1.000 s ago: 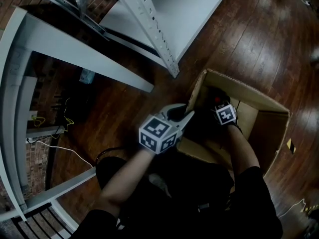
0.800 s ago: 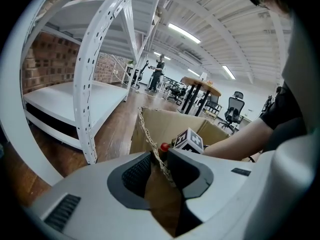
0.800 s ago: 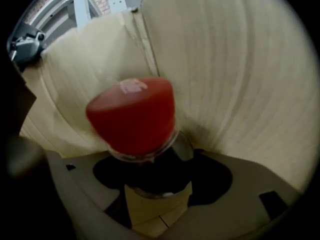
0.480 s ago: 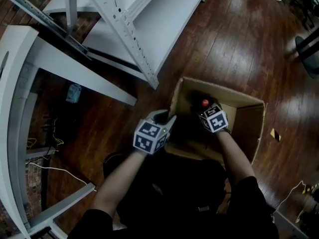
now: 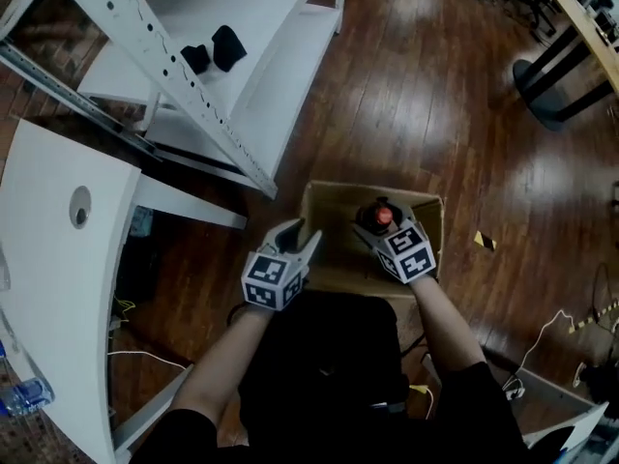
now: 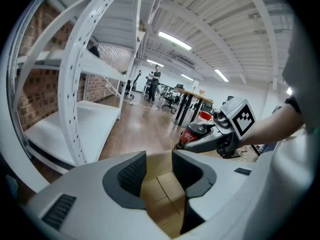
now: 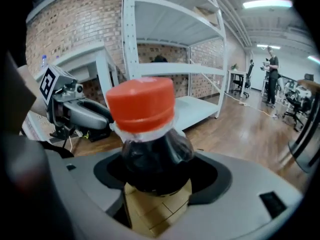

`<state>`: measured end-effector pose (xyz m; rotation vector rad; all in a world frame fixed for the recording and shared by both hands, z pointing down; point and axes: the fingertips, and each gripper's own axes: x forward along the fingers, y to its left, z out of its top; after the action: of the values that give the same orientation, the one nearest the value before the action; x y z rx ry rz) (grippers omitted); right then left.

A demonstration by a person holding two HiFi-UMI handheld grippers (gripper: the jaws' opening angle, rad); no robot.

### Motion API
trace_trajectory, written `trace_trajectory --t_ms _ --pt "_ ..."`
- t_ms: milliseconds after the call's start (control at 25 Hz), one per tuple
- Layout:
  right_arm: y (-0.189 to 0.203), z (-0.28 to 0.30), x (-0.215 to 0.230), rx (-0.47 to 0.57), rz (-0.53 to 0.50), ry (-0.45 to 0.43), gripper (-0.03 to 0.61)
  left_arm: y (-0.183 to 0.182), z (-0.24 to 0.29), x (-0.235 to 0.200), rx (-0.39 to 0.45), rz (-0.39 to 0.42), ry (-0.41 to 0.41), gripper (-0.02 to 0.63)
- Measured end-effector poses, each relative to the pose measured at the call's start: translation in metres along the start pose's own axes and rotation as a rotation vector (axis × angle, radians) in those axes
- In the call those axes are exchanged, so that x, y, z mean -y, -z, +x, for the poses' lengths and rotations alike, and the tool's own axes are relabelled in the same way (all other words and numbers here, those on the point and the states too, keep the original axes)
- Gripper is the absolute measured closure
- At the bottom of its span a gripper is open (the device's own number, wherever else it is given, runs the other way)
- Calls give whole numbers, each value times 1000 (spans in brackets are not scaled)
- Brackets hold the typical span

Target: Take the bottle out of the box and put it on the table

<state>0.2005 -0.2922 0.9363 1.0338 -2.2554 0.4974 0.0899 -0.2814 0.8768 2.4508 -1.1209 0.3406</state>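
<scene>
A dark cola bottle [image 7: 150,156] with a red cap [image 5: 383,215] is held upright above the open cardboard box [image 5: 329,222] on the wooden floor. My right gripper [image 5: 377,224] is shut on the bottle just below its neck, pads on both sides. My left gripper [image 5: 302,235] hovers over the box's left near edge. Its jaws have just been opening and nothing is between them; through the gap only the box's cardboard [image 6: 162,194] shows. In the left gripper view the bottle [image 6: 194,132] and the right gripper [image 6: 220,136] are to the right.
A white table [image 5: 44,259] with a round hole stands at the left, a clear water bottle [image 5: 19,394] at its near end. A white metal rack [image 5: 193,75] carries two black items [image 5: 215,48]. A desk and chair base [image 5: 556,75] are at the far right; cables [image 5: 571,322] lie on the floor.
Both grippers have risen. The right one lifted the bottle up out of the box. The left one came off the box's flap and opened. The head view has pulled back and up.
</scene>
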Motion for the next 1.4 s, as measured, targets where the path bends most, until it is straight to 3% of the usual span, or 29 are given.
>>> trace_trajectory --t_ms 160,360,520,680,840,1040,1400 --pt "-69 -87 -4 28 12 26 245 -95 -30 45 50 19 51 456" --pt "-142 -193 -27 52 60 32 247 -195 -83 92 49 24 72 456" --pt "-207 -266 -37 90 21 51 247 -284 -112 125 108 65 115 465" --pt "-252 -328 -66 136 8 29 249 -340 -152 157 126 67 166 469" --pt "-282 -364 -90 161 -30 6 249 -377 -193 169 180 86 147 469" --pt "-318 -374 -129 184 -118 -44 249 -403 -258 153 264 89 52 469" --pt "-369 -344 -248 214 -231 -261 249 -377 -398 96 349 46 -207 469"
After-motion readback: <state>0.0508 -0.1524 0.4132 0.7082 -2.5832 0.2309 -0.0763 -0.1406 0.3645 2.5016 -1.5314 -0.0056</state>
